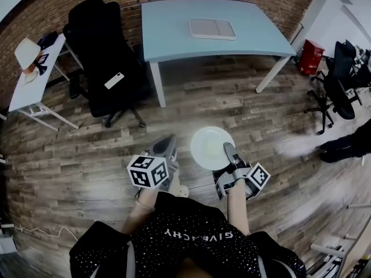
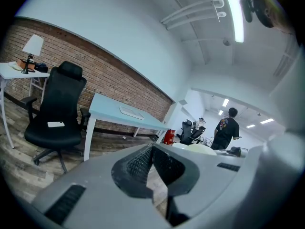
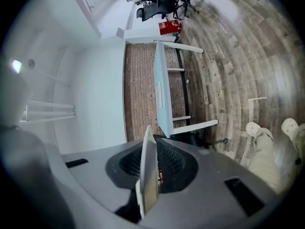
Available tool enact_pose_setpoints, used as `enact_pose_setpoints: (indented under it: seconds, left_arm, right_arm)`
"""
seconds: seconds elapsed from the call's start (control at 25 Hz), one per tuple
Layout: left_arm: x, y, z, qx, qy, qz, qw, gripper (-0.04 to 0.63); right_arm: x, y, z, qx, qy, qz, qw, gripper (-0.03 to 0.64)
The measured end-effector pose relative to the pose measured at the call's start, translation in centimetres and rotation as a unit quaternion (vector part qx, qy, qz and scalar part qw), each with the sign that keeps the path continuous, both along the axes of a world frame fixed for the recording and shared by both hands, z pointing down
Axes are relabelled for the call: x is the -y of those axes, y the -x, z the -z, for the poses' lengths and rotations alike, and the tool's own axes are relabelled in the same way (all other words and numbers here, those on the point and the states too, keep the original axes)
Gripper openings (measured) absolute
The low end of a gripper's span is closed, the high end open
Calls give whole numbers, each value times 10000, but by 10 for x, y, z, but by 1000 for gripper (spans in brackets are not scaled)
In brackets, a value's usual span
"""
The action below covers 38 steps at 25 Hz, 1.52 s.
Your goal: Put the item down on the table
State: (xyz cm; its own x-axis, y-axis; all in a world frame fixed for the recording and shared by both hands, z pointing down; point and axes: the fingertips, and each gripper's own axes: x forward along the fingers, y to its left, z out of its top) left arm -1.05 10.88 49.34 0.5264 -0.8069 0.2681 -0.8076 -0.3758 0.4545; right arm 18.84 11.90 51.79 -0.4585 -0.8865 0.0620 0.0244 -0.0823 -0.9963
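Plate [image 1: 210,147] hangs over the wood floor, well apart from the pale blue bench [image 1: 171,35] by the far brick wall, which carries a grey tray [image 1: 212,29]. A black chair [image 1: 104,62] with a phone [image 1: 114,80] on its seat stands left of the bench. The right tongs [image 1: 228,148] clamp the plate's right rim. The left tongs [image 1: 168,142], closed on nothing, sit near its left without touching. The right gripper view shows the plate only edge-on.

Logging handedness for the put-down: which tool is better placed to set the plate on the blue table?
Right. The right tool is shut on the rim of the white plate, while the left tool is shut on nothing. The blue table stands ahead across the floor.
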Motion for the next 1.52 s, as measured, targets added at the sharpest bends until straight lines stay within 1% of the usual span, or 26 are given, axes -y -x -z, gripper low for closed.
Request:
enact_pose_setpoints:
  seconds: [0.2, 0.36, 0.52, 0.68, 0.88, 1.08, 1.28, 1.52]
  left_arm:
    - [22, -4, -3, -161, 106, -4, 9998, 12]
    - [50, -10, -1, -2, -5, -74, 10000, 12]
    - [86, -18, -4, -41, -5, -167, 9999, 12]
    - [139, -20, 0, -83, -63, -200, 9997, 12]
    - [221, -12, 13, -186, -5, -191, 9996, 12]
    - [268, -13, 15, -147, -169, -200, 9995, 12]
    - [352, -3, 29, -125, -97, -235, 9996, 12]
    - [418, -2, 27, -117, -34, -439, 9990, 12]
  right_arm:
    - [18, -7, 0, 20, 12, -83, 10000, 44]
    - [41, -11, 1, 26, 0, -139, 9999, 44]
    - [74, -15, -2, 19, 40, -206, 9998, 44]
    - [127, -20, 4, -35, -26, -253, 9997, 44]
    - [209, -16, 17, -37, 23, -299, 9995, 46]
    - [257, -15, 16, -19, -137, -282, 9995, 44]
    - [342, -3, 34, -34, -99, -280, 9996, 44]
    - [405, 7, 30, -39, 6, -341, 9994, 44]
